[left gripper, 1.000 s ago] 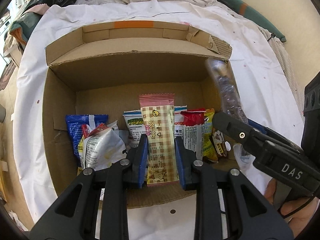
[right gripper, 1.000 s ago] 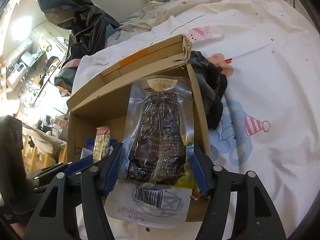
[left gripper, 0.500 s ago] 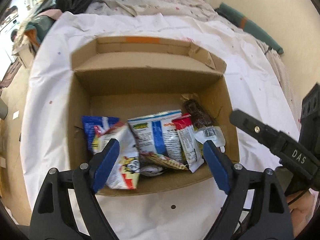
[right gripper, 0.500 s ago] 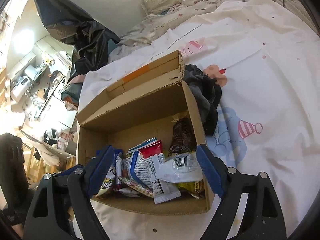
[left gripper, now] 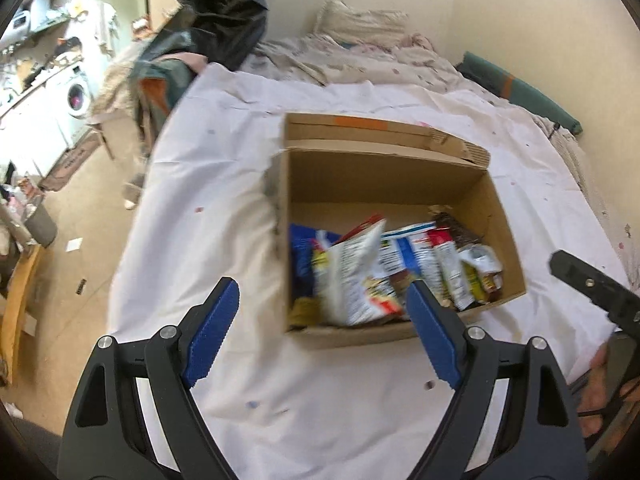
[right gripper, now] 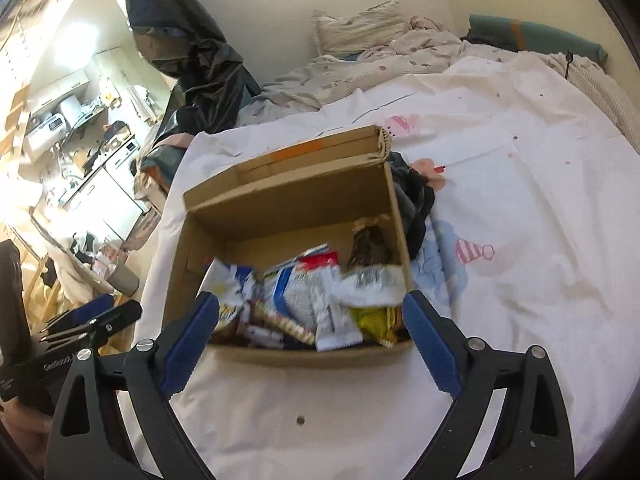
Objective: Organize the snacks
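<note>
Both hand-held grippers, left (left gripper: 322, 330) spread, right (right gripper: 310, 342) opening, have released their packets into the brown cardboard box (right gripper: 280, 200); snacks (right gripper: 304, 300) now gathered.

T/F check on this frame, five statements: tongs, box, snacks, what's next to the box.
1. Both tongs hold nothing. True: the left tongs stand wide and empty; the right tongs are empty too, jaws opening.
2. The cardboard box sits on the floor. False: it sits on the white sheet of a bed.
3. The snack packets lie inside the box. True.
4. The packets fill the box up to its far wall. False: they bunch at the near end; the far part of the bottom is bare.
5. A dark cloth lies against the box's outer side. True, in the right wrist view.
</note>
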